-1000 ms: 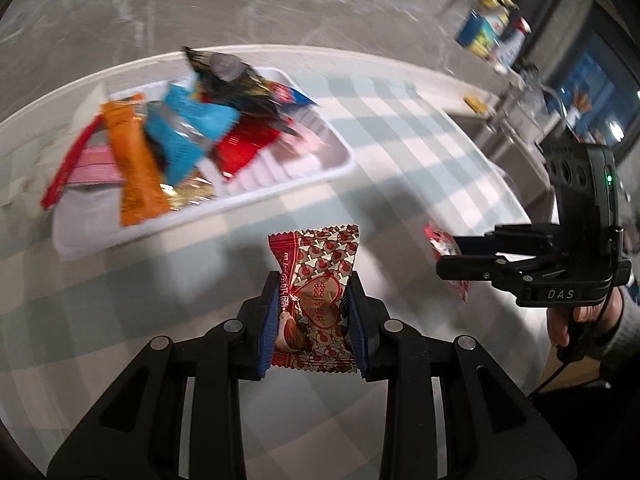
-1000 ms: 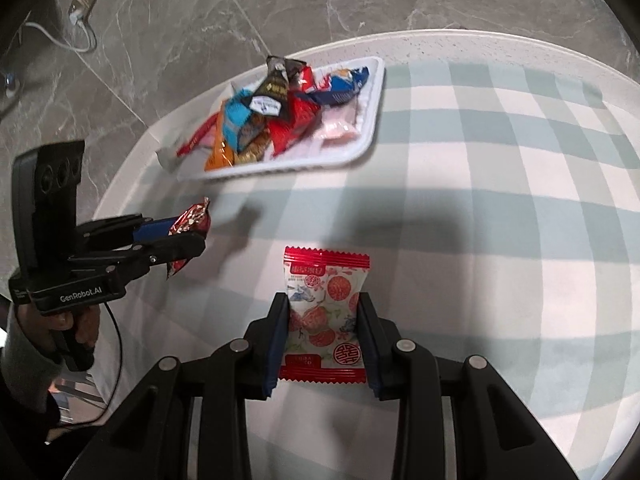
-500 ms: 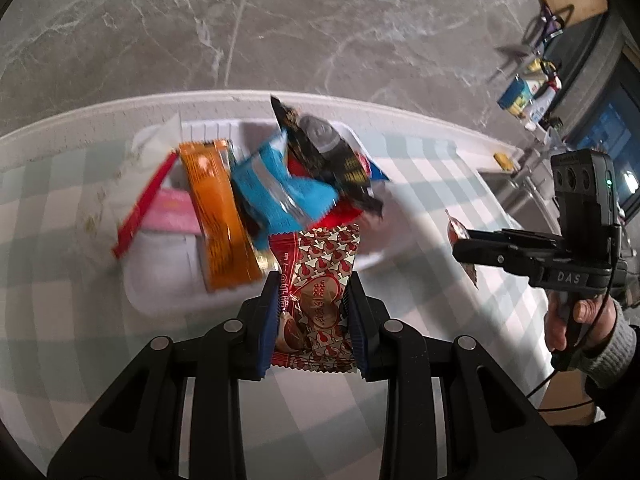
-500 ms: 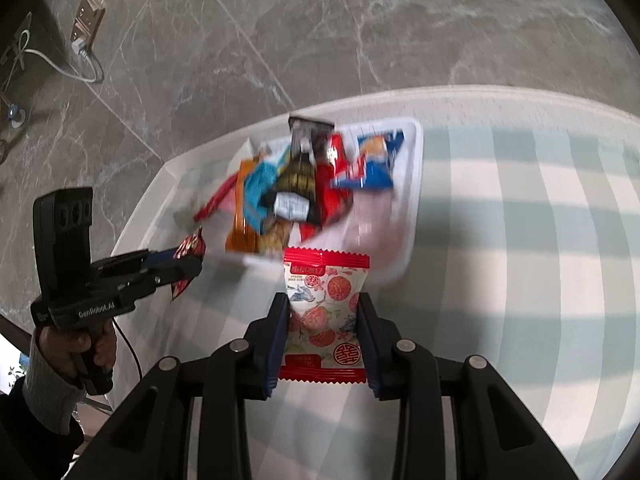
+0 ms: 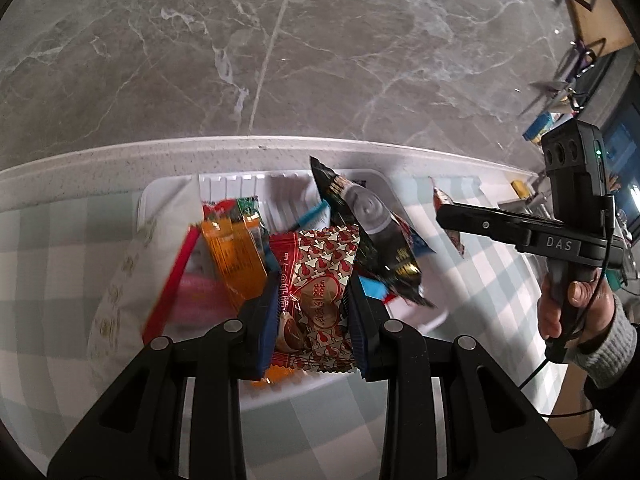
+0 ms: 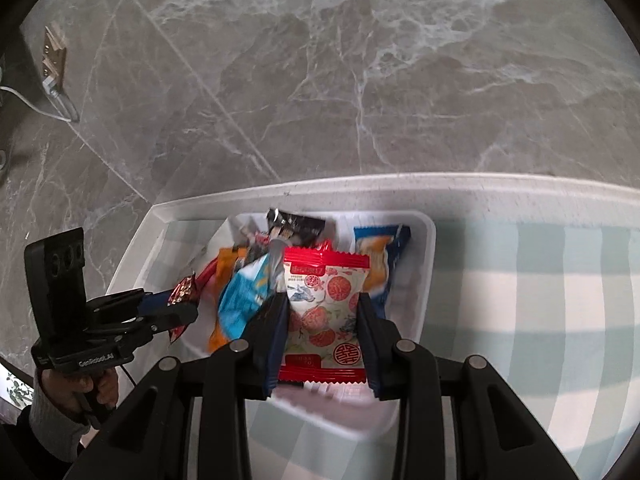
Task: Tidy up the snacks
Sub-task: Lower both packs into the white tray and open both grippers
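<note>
left gripper (image 5: 314, 316): jaws pinched heart-print red packet (image 5: 320, 292) over white tray (image 5: 168, 196) | right gripper (image 6: 322, 330): jaws pinched red-and-white packet (image 6: 326, 304) over same tray | tray sat on checked bench (image 6: 540, 320)

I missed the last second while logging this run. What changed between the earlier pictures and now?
Both hands carried their packets from over the checked tablecloth to above the white tray. The left gripper stays shut on the red heart-print packet, the right gripper on the red-and-white packet. Nothing was let go; the tray's pile looks unchanged.
</note>
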Demonstrator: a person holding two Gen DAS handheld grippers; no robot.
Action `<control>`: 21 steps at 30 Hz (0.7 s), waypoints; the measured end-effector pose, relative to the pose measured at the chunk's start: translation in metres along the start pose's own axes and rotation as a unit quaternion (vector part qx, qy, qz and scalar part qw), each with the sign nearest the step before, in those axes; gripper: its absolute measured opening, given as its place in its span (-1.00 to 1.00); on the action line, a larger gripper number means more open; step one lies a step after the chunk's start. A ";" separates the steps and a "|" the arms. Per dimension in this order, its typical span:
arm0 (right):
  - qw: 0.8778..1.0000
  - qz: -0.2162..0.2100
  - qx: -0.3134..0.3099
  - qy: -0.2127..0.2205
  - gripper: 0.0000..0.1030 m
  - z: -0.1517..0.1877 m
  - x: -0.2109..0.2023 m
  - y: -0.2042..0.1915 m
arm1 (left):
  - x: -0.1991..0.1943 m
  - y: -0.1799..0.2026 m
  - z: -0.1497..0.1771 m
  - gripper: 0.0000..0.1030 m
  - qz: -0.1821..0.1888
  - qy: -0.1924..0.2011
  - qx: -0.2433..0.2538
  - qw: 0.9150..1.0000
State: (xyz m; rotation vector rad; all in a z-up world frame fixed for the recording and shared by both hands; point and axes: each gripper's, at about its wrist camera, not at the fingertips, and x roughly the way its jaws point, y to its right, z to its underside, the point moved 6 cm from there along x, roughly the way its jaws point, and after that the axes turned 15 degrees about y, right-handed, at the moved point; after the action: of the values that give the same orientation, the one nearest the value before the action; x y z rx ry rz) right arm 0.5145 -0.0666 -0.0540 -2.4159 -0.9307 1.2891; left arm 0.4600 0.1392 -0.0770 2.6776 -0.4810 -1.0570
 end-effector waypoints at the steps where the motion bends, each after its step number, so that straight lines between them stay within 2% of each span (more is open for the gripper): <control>1: 1.000 0.000 -0.001 -0.003 -0.30 -0.001 0.004 0.001 | 0.005 -0.003 -0.003 -0.45 -0.002 -0.001 -0.002 1.000; 11: 1.000 0.001 -0.007 -0.019 -0.30 -0.008 0.043 0.008 | 0.038 -0.026 -0.016 -0.45 -0.017 -0.001 -0.026 1.000; 21: 1.000 0.000 -0.005 -0.013 -0.27 -0.010 0.050 0.016 | 0.056 -0.034 -0.015 -0.43 -0.036 0.003 -0.026 0.999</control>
State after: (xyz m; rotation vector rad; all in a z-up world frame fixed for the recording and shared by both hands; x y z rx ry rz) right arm 0.5495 -0.0455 -0.0888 -2.4115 -0.9465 1.3207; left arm 0.5158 0.1506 -0.1119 2.6682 -0.3541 -1.0664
